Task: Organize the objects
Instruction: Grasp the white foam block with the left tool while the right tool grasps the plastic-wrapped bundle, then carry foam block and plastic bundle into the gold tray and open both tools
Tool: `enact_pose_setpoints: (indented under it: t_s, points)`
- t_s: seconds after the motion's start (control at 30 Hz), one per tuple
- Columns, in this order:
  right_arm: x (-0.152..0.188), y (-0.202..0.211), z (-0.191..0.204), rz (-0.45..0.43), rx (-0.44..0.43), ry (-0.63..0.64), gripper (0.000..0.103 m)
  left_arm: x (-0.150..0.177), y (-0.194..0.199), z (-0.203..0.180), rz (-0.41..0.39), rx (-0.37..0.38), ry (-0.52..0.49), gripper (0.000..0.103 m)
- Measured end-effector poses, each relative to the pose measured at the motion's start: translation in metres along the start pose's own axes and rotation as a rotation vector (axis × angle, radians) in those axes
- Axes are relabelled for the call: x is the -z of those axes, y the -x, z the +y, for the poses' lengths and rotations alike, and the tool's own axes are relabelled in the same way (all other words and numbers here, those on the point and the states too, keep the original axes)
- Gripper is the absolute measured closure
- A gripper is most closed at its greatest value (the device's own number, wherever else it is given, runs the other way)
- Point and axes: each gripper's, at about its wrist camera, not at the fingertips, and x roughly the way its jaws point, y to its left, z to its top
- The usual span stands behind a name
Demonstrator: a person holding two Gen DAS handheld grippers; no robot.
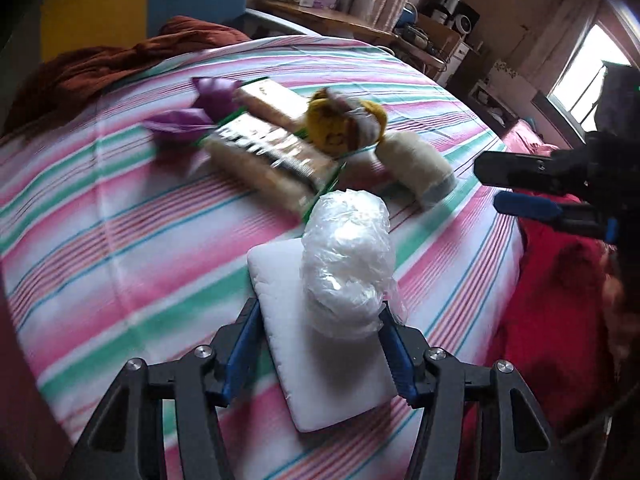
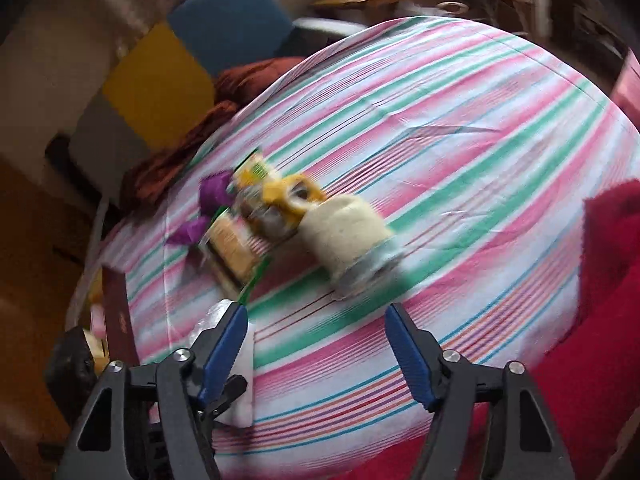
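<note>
Straddling a crinkly plastic bundle [image 1: 347, 268] on a smooth white slab [image 1: 320, 368], both jaws gape.

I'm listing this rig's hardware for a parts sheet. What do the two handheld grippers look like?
Both match. The left gripper has matte black angular arms with triangular cutouts, silver round bolt heads at the pivots, and blue ribbed pads lining its fingers. The right gripper has the same black frame, silver bolts and blue pads. No cables, markings or sleeves are visible.
</note>
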Motion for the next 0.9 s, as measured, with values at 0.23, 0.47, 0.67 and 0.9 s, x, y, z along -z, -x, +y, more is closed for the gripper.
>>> enact_pose_setpoints:
  t_s: [0.23, 0.47, 0.67, 0.9]
  points:
    - [0.01, -0.04, 0.059, 0.109, -0.099, 0.1, 0.03, 0.014, 0.009, 0.01, -0.031, 0.01, 0.016, 0.043]
    - [0.017, -0.078, 0.071, 0.211, -0.094, 0.121, 0.03, 0.021, 0.013, 0.012, -0.069, 0.024, 0.028, 0.041]
    - [0.02, -0.073, 0.079, 0.162, -0.074, 0.199, 0.058, 0.027, 0.014, 0.009, -0.1, 0.018, 0.011, 0.041]
    - [0.01, -0.058, 0.069, 0.066, -0.112, 0.13, 0.059, 0.028, 0.018, 0.014, -0.103, 0.029, 0.018, 0.046]
